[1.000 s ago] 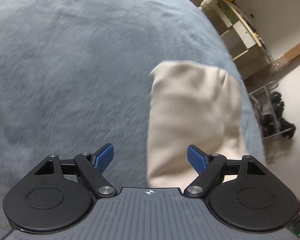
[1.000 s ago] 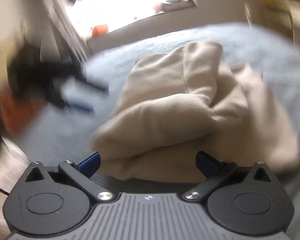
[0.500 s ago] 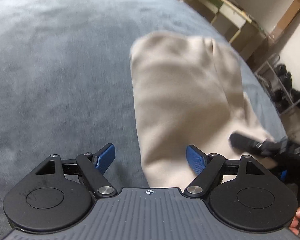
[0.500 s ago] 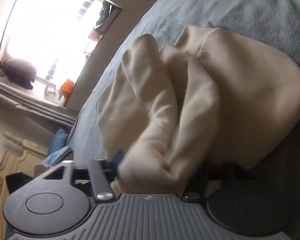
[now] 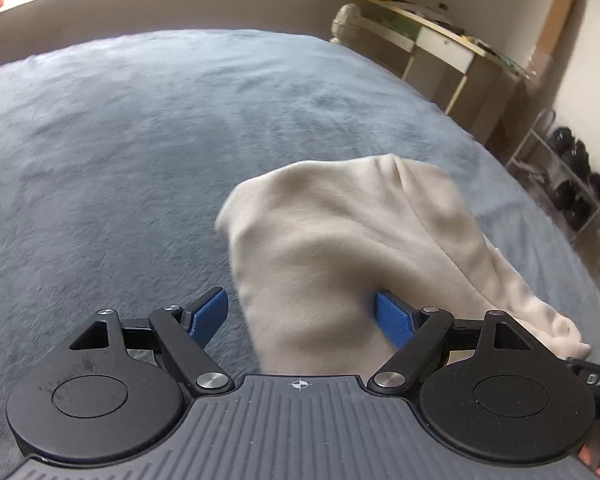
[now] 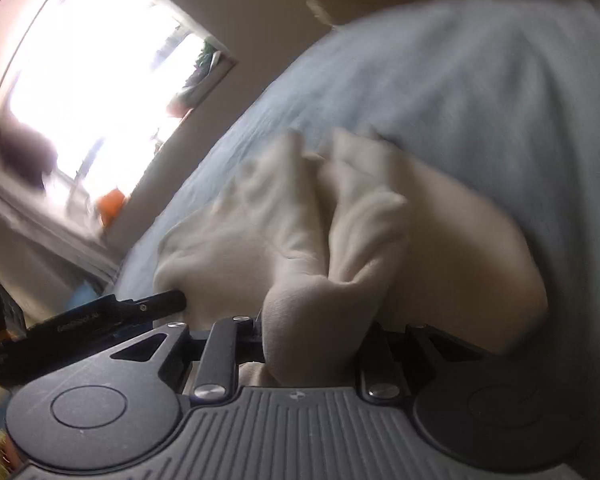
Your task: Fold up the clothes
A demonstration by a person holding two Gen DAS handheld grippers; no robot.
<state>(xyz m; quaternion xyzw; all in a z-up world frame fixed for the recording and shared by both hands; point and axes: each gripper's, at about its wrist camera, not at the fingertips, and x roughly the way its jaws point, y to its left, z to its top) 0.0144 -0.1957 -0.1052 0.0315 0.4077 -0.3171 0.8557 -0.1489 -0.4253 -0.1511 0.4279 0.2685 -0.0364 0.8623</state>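
Garment (image 5: pixel 332 264) lifted, perhaps hiding pads.

The garment (image 5: pixel 340 264) lies on the bed (image 5: pixel 120 152) lower right of frame, between my left gripper (image 5: pixel 302 316) fingers, desk (image 5: pixel 440 44) upper right.

1. A bed covered by a grey-blue plush blanket (image 5: pixel 148 152) fills most of the left wrist frame.
2. A cream garment (image 5: pixel 340 256) lies on it, lower right of centre.
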